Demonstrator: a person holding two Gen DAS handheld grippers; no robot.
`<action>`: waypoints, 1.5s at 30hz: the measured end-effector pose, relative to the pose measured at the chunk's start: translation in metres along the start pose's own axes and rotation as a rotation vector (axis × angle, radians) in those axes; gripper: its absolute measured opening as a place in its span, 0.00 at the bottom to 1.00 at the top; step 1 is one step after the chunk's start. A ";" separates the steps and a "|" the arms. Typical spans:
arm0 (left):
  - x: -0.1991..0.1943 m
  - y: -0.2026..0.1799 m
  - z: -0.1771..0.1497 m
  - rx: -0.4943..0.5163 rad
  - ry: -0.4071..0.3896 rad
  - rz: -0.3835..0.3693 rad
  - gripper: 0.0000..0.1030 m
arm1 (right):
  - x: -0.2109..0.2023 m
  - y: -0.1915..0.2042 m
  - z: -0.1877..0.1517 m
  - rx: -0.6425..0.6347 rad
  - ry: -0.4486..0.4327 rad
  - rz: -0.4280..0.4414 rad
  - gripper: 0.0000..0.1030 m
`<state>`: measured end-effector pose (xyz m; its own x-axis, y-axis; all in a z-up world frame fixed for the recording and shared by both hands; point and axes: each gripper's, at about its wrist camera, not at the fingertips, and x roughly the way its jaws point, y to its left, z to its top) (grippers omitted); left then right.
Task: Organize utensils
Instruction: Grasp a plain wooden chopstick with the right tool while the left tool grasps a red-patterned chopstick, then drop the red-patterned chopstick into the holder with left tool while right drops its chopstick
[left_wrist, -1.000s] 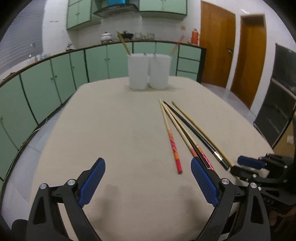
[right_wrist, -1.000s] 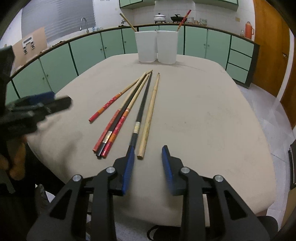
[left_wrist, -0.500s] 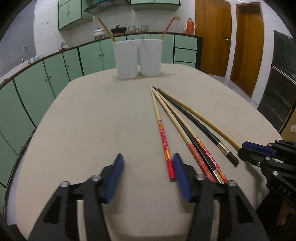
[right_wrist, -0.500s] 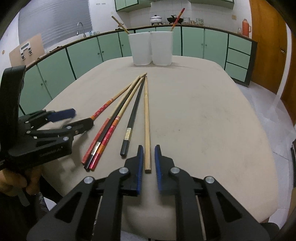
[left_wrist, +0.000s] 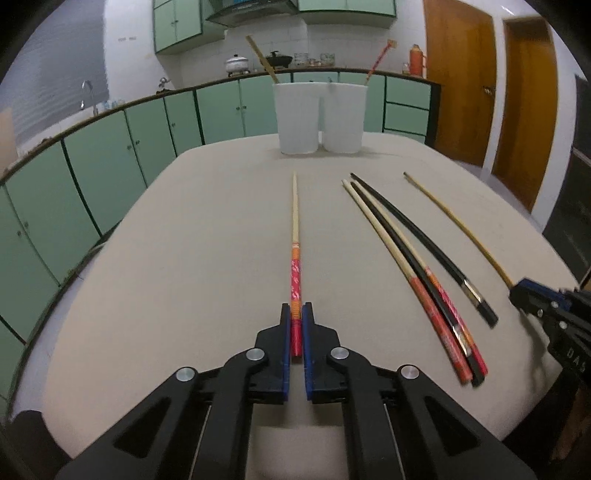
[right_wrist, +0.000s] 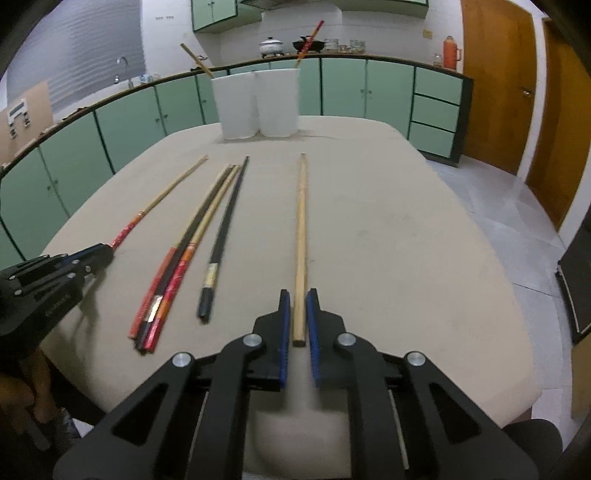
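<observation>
My left gripper (left_wrist: 296, 312) is shut on the red end of a red-and-cream chopstick (left_wrist: 295, 236) that points toward two white cups (left_wrist: 319, 118). My right gripper (right_wrist: 298, 299) is shut on the near end of a plain wooden chopstick (right_wrist: 301, 229). Between them on the beige table (left_wrist: 207, 240) lie a red-ended pair with a black one (right_wrist: 184, 266) and a separate black chopstick (right_wrist: 223, 236). Each cup (right_wrist: 258, 105) holds one chopstick. The left gripper shows in the right wrist view (right_wrist: 94, 254), the right gripper in the left wrist view (left_wrist: 524, 291).
Green cabinets (left_wrist: 110, 155) curve round the table on the left and back. Wooden doors (left_wrist: 458, 81) stand at the right. The table's near edge lies just below both grippers.
Both grippers have moved forward and closed, the left on the red-and-cream chopstick and the right on the plain wooden one. The two chopsticks now lie apart from the middle group.
</observation>
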<state>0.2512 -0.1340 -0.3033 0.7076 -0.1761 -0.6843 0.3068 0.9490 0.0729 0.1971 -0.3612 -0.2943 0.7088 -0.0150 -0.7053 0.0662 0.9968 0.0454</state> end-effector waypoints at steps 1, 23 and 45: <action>-0.001 0.000 -0.001 0.012 0.000 0.006 0.14 | -0.002 0.000 -0.001 -0.001 -0.002 0.004 0.14; -0.088 0.041 0.067 -0.079 -0.094 -0.130 0.05 | -0.099 -0.003 0.077 0.027 -0.199 0.064 0.06; -0.086 0.076 0.201 -0.025 -0.006 -0.270 0.05 | -0.082 0.007 0.246 -0.132 -0.018 0.148 0.06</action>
<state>0.3418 -0.0996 -0.0930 0.6059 -0.4253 -0.6723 0.4693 0.8735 -0.1296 0.3124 -0.3720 -0.0622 0.7165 0.1326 -0.6848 -0.1316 0.9898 0.0540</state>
